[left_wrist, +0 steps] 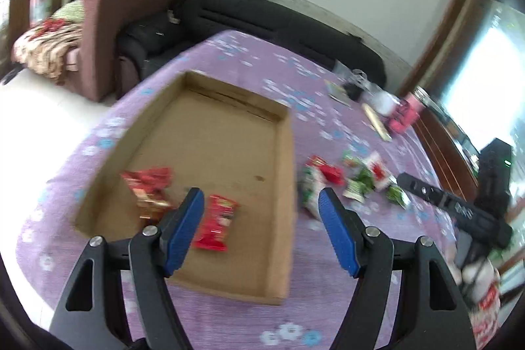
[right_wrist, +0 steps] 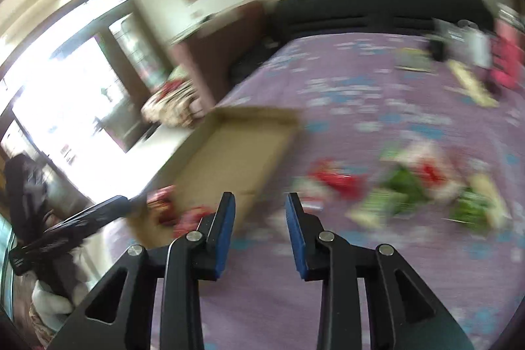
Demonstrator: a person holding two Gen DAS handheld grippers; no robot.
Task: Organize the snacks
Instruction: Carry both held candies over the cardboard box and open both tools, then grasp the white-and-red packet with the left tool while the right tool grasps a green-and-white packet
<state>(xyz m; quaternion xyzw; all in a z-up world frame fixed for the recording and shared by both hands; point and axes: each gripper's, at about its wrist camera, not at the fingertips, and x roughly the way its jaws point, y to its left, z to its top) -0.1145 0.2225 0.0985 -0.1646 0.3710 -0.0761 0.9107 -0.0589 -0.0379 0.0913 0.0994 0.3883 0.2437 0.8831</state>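
Setting: purple floral tablecloth (left_wrist: 229, 61), dark sofa (left_wrist: 269, 15) behind.
Box: shallow cardboard box (left_wrist: 285, 186) lies open-topped to collect packets; red snack packet (left_wrist: 216, 222) and another lie inside.
Loose snacks: green-and-red pile (left_wrist: 354, 182) beside box, awaiting sorting.
Left gripper (left_wrist: 261, 202): jaws apart, empty, above box.
Right gripper (right_wrist: 259, 205): jaws apart, empty, facing the pile.

Two red snack packets (left_wrist: 183, 202) lie flat in the shallow cardboard tray (left_wrist: 285, 186)'s near-left corner; red-and-green packets (left_wrist: 354, 182) lie scattered beside its right wall.
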